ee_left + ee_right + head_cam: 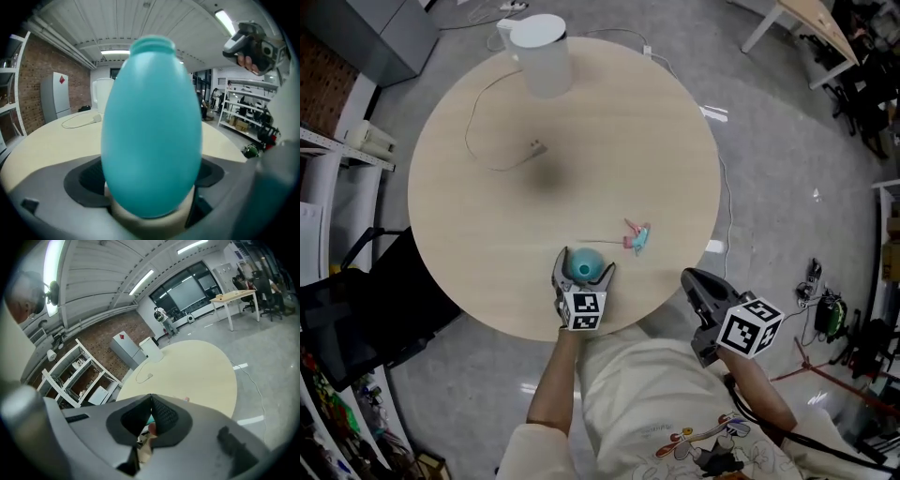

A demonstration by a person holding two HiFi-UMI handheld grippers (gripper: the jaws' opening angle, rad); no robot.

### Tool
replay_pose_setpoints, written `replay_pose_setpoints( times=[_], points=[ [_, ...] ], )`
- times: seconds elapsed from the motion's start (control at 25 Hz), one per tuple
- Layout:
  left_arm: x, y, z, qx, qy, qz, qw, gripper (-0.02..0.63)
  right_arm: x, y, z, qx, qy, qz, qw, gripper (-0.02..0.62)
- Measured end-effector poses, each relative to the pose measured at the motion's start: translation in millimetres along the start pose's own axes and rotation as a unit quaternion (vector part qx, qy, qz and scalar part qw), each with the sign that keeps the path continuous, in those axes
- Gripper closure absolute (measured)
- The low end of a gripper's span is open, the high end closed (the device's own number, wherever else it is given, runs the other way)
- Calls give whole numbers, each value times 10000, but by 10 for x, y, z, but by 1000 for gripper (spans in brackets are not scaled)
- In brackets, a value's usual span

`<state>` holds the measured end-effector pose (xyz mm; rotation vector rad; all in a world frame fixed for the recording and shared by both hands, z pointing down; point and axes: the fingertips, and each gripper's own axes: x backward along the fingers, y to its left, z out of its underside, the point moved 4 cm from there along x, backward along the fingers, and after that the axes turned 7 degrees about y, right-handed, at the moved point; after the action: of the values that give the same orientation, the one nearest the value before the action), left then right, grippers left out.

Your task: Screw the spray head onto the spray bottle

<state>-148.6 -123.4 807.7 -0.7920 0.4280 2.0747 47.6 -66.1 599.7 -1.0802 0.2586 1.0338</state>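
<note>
A teal egg-shaped spray bottle (585, 265) stands upright with its neck bare near the front edge of the round table (487, 234). My left gripper (584, 264) is open, and its jaws flank the bottle on both sides. In the left gripper view the bottle (152, 131) fills the middle and the pads stand clear of it. The pink and teal spray head (637, 236) lies on its side on the table, a little right of the bottle and beyond it. My right gripper (692, 279) hangs off the table's right front edge, shut with nothing in it; its jaws (151, 399) meet.
A white jug (542, 54) stands at the table's far edge, with a thin cable and plug (534, 146) lying in front of it. A black chair (356, 309) and shelves (328, 150) are on the left. Another cable (727, 202) runs over the floor on the right.
</note>
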Motion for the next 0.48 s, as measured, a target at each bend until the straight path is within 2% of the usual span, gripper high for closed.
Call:
replay_pose_setpoints(
  times=[0.2, 0.28, 0.48],
  points=[
    [-18, 19, 15, -176, 126, 72, 9997, 94, -202, 53, -9, 20, 148, -12, 9999, 588],
    [-23, 32, 24, -156, 181, 19, 9997, 175, -265, 37, -12, 114, 240, -9, 9996, 588],
    [80, 103, -51, -40, 244, -117, 9996, 179, -477, -27, 59, 111, 472, -64, 9988, 588]
  ],
)
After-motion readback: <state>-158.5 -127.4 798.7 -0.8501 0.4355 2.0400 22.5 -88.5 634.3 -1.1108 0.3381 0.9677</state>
